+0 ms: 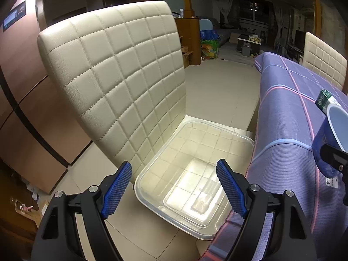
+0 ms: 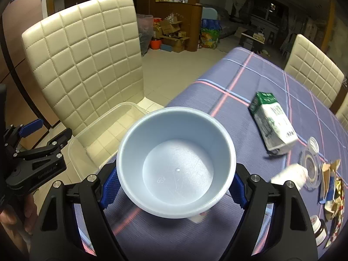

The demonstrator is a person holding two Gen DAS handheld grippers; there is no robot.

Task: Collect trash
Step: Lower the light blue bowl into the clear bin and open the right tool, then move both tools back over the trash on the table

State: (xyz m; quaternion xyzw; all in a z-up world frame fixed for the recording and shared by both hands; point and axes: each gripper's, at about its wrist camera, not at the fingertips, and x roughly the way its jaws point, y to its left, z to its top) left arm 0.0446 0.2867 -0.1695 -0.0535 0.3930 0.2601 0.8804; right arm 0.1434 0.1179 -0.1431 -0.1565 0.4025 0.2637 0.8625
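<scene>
Right wrist view: the pale blue plastic bowl (image 2: 176, 163) sits between the blue pads (image 2: 109, 187) of the right gripper (image 2: 174, 190), which is spread wide and pinches the bowl by its outer wall on both sides. The bowl is upright, its empty inside facing the camera, and it hangs above the near edge of the table (image 2: 250, 82) with the purple checked cloth. Beyond the bowl on that table, to the right, lies a green and white carton (image 2: 273, 122) on its side; further right are a clear glass dish (image 2: 311, 167), a white bottle (image 2: 291, 175) blurred beside it, some crumpled wrappers (image 2: 332, 193) and a dark jar (image 2: 319, 231) at the table's near right corner.

Left of the table stands a cream quilted chair (image 2: 87, 56), and on its seat rests a clear plastic bin (image 2: 104, 119), empty. The left gripper (image 2: 41, 132) shows at the left edge, over the chair's side.

In the left wrist view the left gripper (image 1: 174, 188) has its jaws apart with nothing between them, above the bin (image 1: 191, 174) on the chair (image 1: 113, 71). The bowl (image 1: 332, 139) appears at the right edge, over the table (image 1: 287, 113), with the carton (image 1: 325, 100) behind it.
</scene>
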